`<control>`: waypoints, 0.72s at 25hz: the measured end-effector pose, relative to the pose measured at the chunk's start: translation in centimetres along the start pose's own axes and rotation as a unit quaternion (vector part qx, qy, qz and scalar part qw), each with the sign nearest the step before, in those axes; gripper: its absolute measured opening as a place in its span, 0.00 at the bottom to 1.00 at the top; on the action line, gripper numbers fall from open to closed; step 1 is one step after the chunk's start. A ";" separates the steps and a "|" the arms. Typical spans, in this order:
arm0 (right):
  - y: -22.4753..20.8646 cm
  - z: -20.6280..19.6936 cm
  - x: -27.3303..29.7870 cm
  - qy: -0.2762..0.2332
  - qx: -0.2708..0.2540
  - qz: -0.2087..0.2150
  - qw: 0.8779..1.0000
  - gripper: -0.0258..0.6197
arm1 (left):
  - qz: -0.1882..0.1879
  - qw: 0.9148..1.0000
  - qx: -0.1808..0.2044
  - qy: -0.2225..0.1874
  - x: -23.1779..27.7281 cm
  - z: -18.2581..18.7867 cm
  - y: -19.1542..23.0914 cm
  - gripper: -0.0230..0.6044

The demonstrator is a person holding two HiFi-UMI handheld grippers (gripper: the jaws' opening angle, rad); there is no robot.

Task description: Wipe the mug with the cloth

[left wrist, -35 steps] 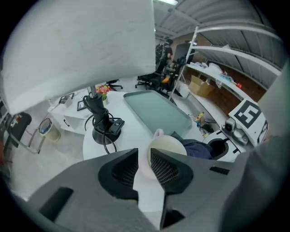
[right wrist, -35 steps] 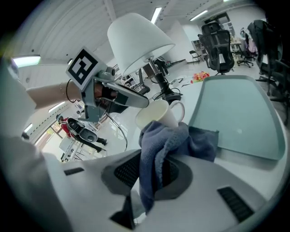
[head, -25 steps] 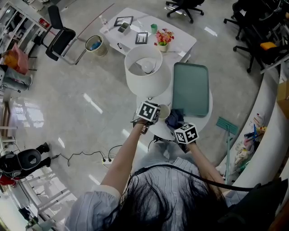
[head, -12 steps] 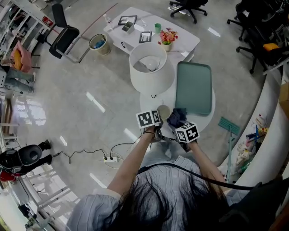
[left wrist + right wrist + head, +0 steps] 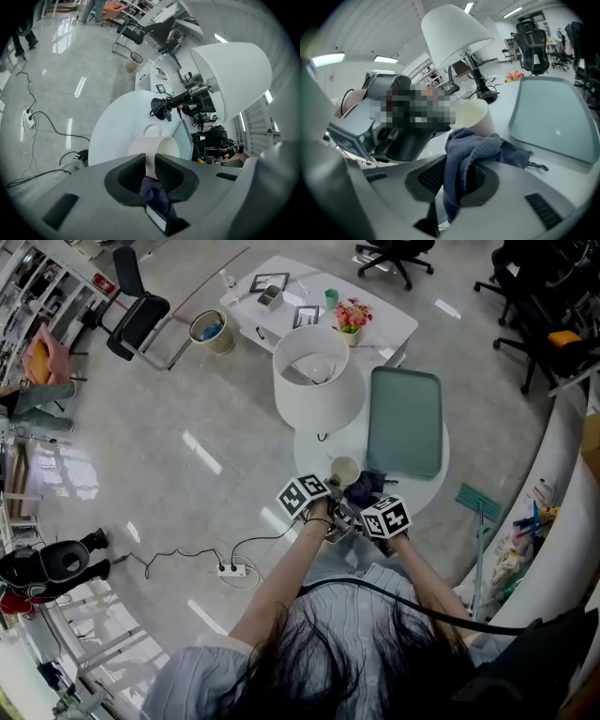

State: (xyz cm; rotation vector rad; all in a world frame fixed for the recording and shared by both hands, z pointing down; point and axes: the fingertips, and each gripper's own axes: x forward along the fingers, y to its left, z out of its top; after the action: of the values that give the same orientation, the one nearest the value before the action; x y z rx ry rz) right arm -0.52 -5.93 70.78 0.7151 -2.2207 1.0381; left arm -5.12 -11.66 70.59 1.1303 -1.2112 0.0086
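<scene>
We see two pairs of tongs meet at the near edge of a round white table (image 5: 323, 448), each held in one of the person's hands. The right tongs (image 5: 457, 174) are clamped on a blue cloth (image 5: 471, 146), which hangs in a thick fold through the narrow gap between the jaws and bunches up ahead of them. The left tongs (image 5: 149, 161) are drawn in tight on the wall of a cream mug (image 5: 163, 146), which is held over the table's near rim with its handle on the side away from the right tongs. From the right gripper view, the mug sits just ahead of the right tongs and slightly to their left. Its long axis is tilted, and its open mouth faces up and away toward the lamp. The bunched cloth lies against the mug's near side wall, below the rim. We judge that the wipe turns on this contact. The right hand is the one carrying the cloth, and it would need to run the cloth around or along the wall while the left tongs keep the mug steady. Beyond the mug a grey-green tray (image 5: 405, 423) lies flat on the table. Beside it stands a table lamp (image 5: 317, 381) with a white shade. Further off, a low white table (image 5: 380, 320) holds a pot of flowers (image 5: 348, 317).
</scene>
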 end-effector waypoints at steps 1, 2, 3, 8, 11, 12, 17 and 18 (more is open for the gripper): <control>0.1 -0.1 0.0 0.001 -0.001 0.000 1.000 0.16 | 0.001 1.000 0.001 0.000 -0.1 -0.1 0.1 0.13; 0.1 -0.1 0.1 0.002 -0.001 -0.001 1.000 0.16 | 0.001 1.000 0.001 0.001 -0.1 -0.1 0.1 0.12; 0.0 -0.1 0.1 0.003 -0.001 0.000 1.000 0.16 | 0.001 1.000 0.000 0.001 -0.1 -0.2 0.1 0.13; 0.0 0.0 -0.4 -0.001 0.008 0.004 1.000 0.16 | -0.025 0.998 0.063 0.017 -0.3 -0.3 -0.5 0.13; -0.4 0.2 -1.7 -0.015 0.022 0.005 1.000 0.16 | -0.037 0.992 0.118 0.035 -0.9 -0.6 -1.1 0.13; -0.6 0.3 -2.1 -0.021 0.027 0.004 0.999 0.16 | -0.043 0.990 0.130 0.038 -1.1 -0.7 -1.3 0.13; -1.0 1.6 -4.1 -0.049 0.027 0.001 0.998 0.16 | -0.073 0.983 0.163 0.030 -2.7 -0.5 -2.1 0.13; -1.0 1.8 -4.5 -0.054 0.026 0.001 0.998 0.16 | -0.077 0.982 0.173 0.027 -3.1 -0.4 -2.3 0.13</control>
State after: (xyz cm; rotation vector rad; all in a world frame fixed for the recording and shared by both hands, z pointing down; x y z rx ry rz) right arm 2.79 -6.97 67.21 0.8095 -2.2929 1.0859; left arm -4.82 -10.87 66.78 1.5168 -1.0960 0.1349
